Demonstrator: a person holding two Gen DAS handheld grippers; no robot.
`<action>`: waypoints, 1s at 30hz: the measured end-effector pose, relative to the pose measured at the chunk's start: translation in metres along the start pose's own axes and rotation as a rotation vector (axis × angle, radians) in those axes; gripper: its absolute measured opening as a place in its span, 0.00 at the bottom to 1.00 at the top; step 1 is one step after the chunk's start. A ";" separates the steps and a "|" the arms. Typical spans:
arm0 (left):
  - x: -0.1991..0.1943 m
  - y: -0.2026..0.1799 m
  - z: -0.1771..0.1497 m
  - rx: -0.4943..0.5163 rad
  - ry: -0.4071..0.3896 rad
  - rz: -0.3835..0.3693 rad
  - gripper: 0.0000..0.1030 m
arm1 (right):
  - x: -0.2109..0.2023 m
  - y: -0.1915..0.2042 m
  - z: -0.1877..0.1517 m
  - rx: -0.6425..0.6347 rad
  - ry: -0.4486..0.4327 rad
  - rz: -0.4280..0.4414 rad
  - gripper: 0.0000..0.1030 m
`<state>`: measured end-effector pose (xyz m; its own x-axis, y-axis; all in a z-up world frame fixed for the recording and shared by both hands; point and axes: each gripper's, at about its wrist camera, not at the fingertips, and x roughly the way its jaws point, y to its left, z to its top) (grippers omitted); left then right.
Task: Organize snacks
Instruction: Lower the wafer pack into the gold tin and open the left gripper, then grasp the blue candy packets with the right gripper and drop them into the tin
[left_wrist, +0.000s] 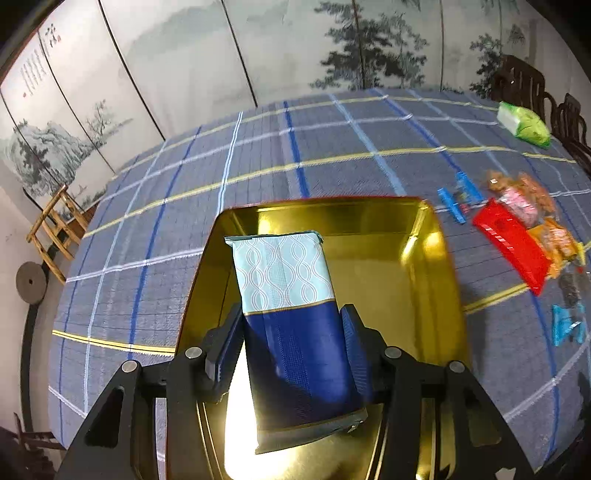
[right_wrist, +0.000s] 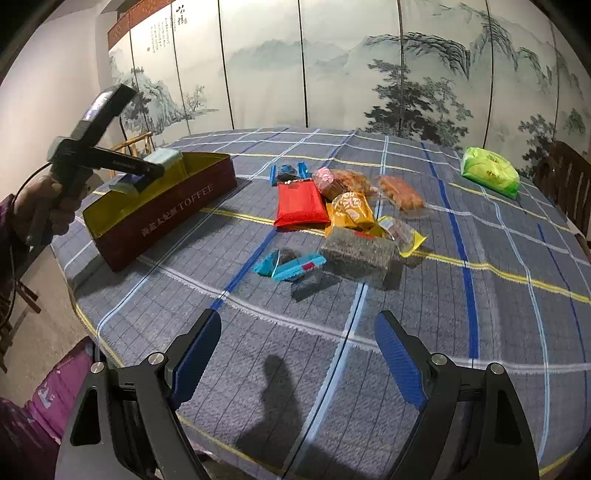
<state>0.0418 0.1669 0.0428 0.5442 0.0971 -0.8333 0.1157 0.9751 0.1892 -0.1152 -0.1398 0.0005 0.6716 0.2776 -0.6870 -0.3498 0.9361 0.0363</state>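
Over the gold tin (left_wrist: 424, 229), a blue-and-pale packet (left_wrist: 291, 314) is clamped by the left gripper (left_wrist: 291, 325) — best lowered flat, far-left corner, then released; right gripper (right_wrist: 295, 354) is held apart, empty.

Toffee tin (right_wrist: 162, 210) stands on the surface (right_wrist: 406, 332) at the left. Left tool (left_wrist: 291, 332) hangs over the tin, a snack packet (left_wrist: 291, 317) between its pads, the packet's far end inside the tin's walls. Right of the tin, mid-surface, lies a cluster of wrapped snacks (right_wrist: 347, 218). One bag (right_wrist: 489, 176) lies apart, far right. Right tool (right_wrist: 295, 358) is nearest, over bare cloth.
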 end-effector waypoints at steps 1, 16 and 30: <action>0.004 0.000 0.001 0.001 0.008 0.004 0.46 | 0.001 0.000 0.002 -0.004 0.003 0.002 0.83; -0.024 0.003 -0.008 -0.061 -0.064 0.011 0.67 | 0.046 -0.010 0.033 0.100 0.059 0.156 0.81; -0.095 -0.018 -0.076 -0.103 -0.128 -0.049 0.72 | 0.083 -0.005 0.043 0.176 0.141 0.126 0.40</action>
<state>-0.0752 0.1553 0.0790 0.6422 0.0287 -0.7660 0.0626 0.9940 0.0898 -0.0300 -0.1124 -0.0252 0.5278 0.3733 -0.7630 -0.2977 0.9226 0.2455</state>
